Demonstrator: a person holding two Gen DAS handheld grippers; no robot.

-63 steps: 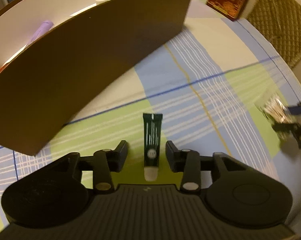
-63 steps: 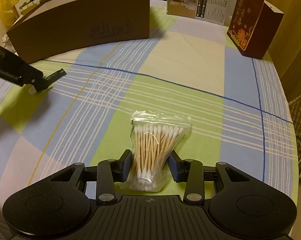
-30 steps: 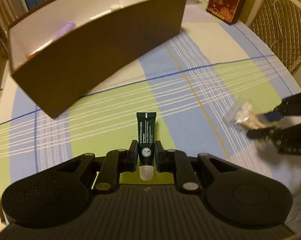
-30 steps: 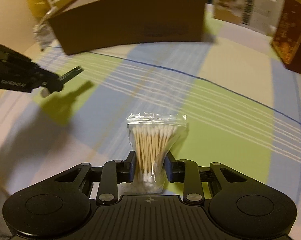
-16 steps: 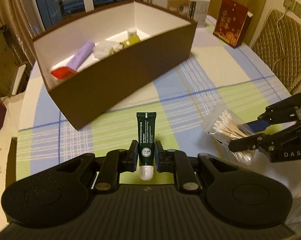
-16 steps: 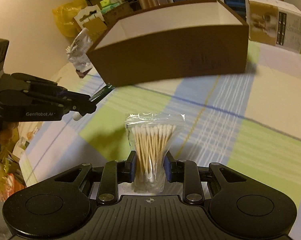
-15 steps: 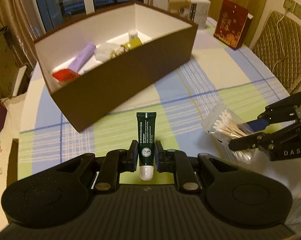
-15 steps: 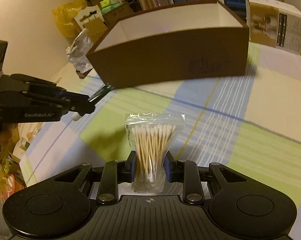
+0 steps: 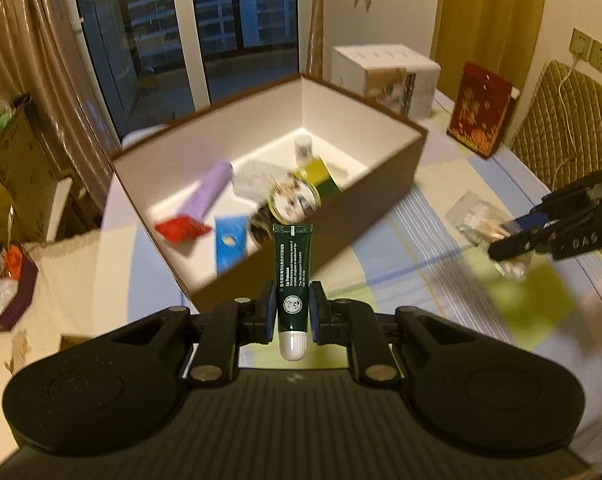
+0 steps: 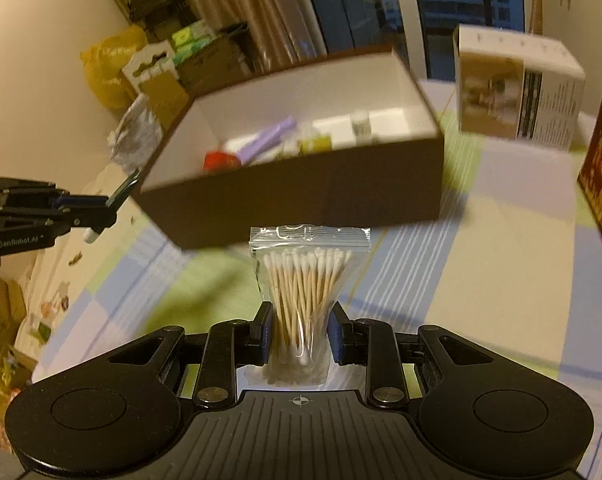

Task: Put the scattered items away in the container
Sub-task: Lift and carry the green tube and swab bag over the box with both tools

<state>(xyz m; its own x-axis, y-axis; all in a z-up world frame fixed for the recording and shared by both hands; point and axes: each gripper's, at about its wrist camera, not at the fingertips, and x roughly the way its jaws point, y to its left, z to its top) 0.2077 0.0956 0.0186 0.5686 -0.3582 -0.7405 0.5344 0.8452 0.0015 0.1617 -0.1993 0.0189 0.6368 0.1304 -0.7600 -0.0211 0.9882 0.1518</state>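
My left gripper [image 9: 292, 312] is shut on a dark green tube [image 9: 292, 276] with a white cap, held in the air before the near wall of the brown box [image 9: 341, 216]. Inside the white-lined box lie a purple tube [image 9: 211, 188], a red packet [image 9: 181, 230], a blue packet [image 9: 229, 244] and a round tin [image 9: 295, 200]. My right gripper [image 10: 299, 334] is shut on a clear bag of cotton swabs [image 10: 307, 284], held above the checked cloth in front of the brown box [image 10: 301, 196]. Each gripper shows in the other's view: right gripper [image 9: 517, 238], left gripper [image 10: 113, 200].
A white carton [image 9: 385, 76] and a dark red box [image 9: 479, 114] stand behind the box on the checked tablecloth [image 9: 441, 276]. A woven chair [image 9: 561, 128] is at the right. Cardboard boxes and bags [image 10: 141, 76] crowd the floor at the left.
Both grippers have risen and come closer to the brown box with their loads still held; the box's inside now shows more fully.
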